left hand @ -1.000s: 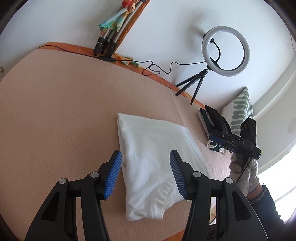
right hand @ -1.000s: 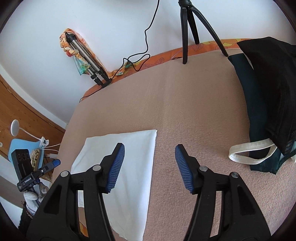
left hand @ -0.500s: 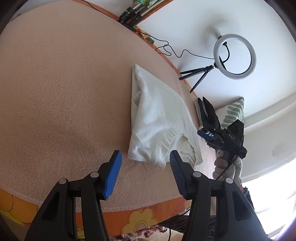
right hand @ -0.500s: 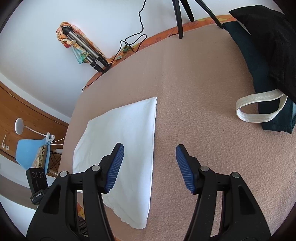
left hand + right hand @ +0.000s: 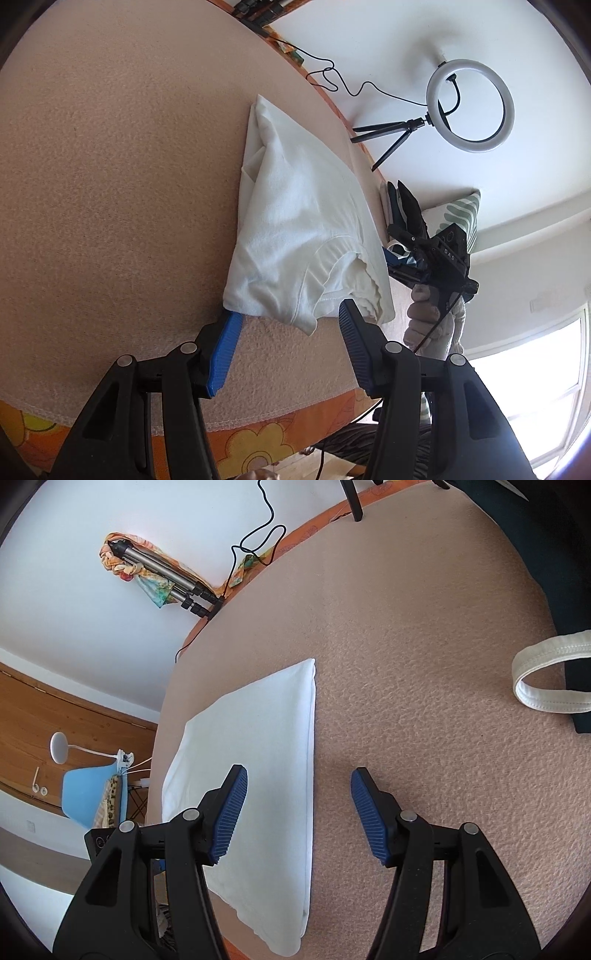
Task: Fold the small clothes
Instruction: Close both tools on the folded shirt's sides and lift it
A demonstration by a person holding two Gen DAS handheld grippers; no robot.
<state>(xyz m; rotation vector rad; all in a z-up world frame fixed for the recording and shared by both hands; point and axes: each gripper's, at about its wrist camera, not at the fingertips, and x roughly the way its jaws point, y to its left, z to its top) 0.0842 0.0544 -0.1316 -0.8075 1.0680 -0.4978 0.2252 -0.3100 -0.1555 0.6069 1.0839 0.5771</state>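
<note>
Dark bag (image 5: 554, 565) cut off by the right wrist view's right edge; its white strap (image 5: 543, 698) runs out of view. Right gripper (image 5: 397, 254) tips hidden behind the white garment (image 5: 306, 229).

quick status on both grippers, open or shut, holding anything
Left gripper: open, holding nothing, at the near edge of the white shirt.
Right gripper: open, holding nothing, straddling the shirt's folded edge.

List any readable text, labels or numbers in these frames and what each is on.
"DAS": white letters on the black body of the right gripper, seen from the left wrist view.
Nothing else readable: the white garment, the ring light and the left gripper show no text.
</note>
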